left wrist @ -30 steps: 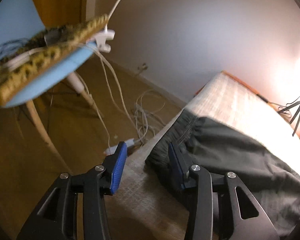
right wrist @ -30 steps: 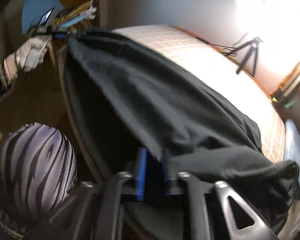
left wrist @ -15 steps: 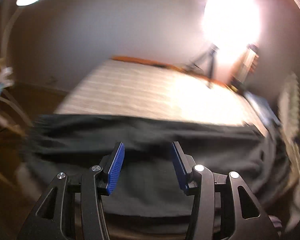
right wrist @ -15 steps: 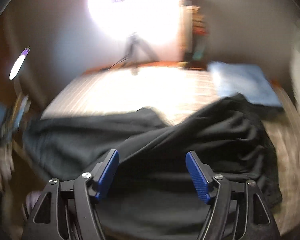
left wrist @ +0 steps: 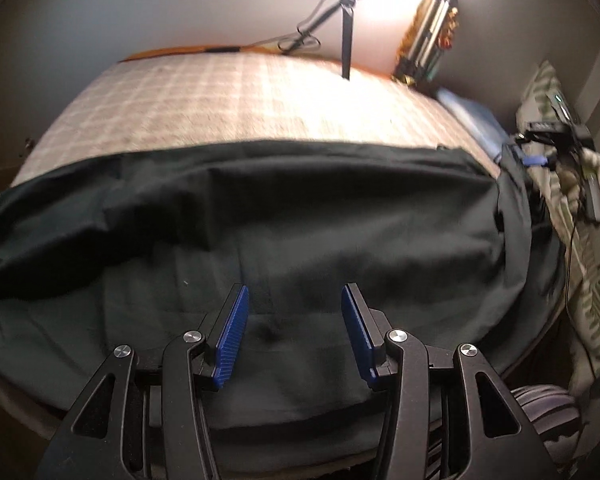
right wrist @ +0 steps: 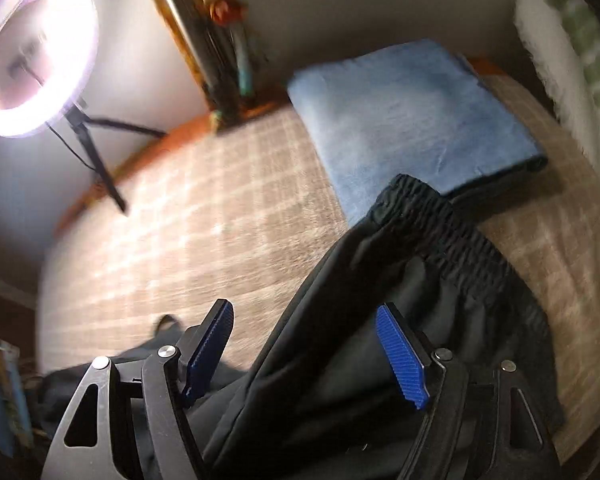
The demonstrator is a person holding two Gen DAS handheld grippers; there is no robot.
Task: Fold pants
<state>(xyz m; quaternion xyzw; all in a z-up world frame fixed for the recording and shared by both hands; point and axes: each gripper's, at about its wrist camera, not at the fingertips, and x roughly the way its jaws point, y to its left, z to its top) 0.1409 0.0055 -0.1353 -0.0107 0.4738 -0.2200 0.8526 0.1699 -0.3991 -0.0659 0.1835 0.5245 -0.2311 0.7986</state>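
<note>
- Checked beige bedding [left wrist: 228, 112] covers the bed that fills both views, with a plain pale wall behind it.
- The black pants [left wrist: 300, 216] lie spread across the near part of the bed, reaching from its left edge to its right edge in the left wrist view.
- Their cloth is loose and wrinkled, with one long fold that runs across the left half.
- In the right wrist view the gathered elastic waistband [right wrist: 452, 228] lies tilted, and its far corner rests against a folded blue towel [right wrist: 412, 116].
- The left gripper [left wrist: 296, 334] hangs over the pants with its blue pads apart and nothing between them.
- The right gripper [right wrist: 312, 354] is also spread wide above the pants near the waistband and holds nothing.
- A lit ring light [right wrist: 32, 48] on a small tripod [right wrist: 96, 160] stands at the far side of the bed.
- Some upright books or boxes [right wrist: 208, 36] lean at the wall beside the towel; they are too blurred to name exactly.
- A striped cloth [left wrist: 580, 240] with a dark device and cable lies at the right of the bed.
</note>
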